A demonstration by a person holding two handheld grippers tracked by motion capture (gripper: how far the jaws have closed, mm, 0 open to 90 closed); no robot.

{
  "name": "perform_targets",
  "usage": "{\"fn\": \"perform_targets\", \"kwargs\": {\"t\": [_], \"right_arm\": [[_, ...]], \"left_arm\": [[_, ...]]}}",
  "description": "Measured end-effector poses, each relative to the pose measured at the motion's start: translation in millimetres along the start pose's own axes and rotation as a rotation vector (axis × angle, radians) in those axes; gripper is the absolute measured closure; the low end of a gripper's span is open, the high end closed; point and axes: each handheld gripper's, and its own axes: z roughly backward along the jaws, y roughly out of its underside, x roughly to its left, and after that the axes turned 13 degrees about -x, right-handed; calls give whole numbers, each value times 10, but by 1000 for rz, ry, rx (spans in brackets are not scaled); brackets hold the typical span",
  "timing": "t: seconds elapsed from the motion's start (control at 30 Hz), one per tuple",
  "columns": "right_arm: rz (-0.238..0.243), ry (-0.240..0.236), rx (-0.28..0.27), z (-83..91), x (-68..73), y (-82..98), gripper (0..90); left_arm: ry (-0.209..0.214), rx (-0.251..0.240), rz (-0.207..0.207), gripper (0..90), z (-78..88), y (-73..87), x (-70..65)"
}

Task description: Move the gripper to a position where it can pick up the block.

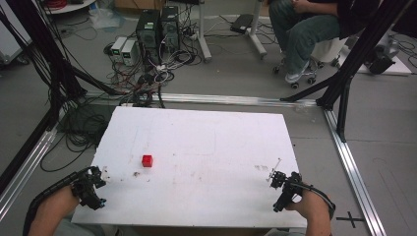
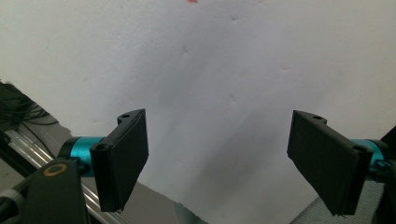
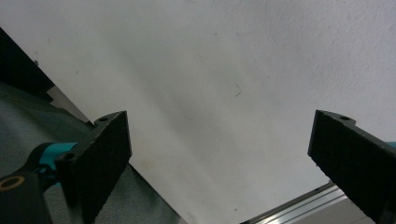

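Presently both tools are held released, the left tool [image 1: 93, 186] and right tool [image 1: 282, 189] at the tabletop's [image 1: 206, 132] near corners; the red cube [image 1: 147, 161], towards the left edge, is best approached squarely by the left

Small red cube [image 1: 147, 161] sits alone on the white table [image 1: 206, 147]
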Motion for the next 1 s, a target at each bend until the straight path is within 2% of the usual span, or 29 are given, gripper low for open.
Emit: {"fn": "perform_targets", "kwargs": {"t": [0.73,1.0], "right_arm": [[-8,-14,-4,-11,20,13,53],[-7,-15,-13,2,17,28,53]], "left_arm": [[-5,-5,-5,209,15,0,-12],[1,-14,-28,209,20,-19,-24]]}}
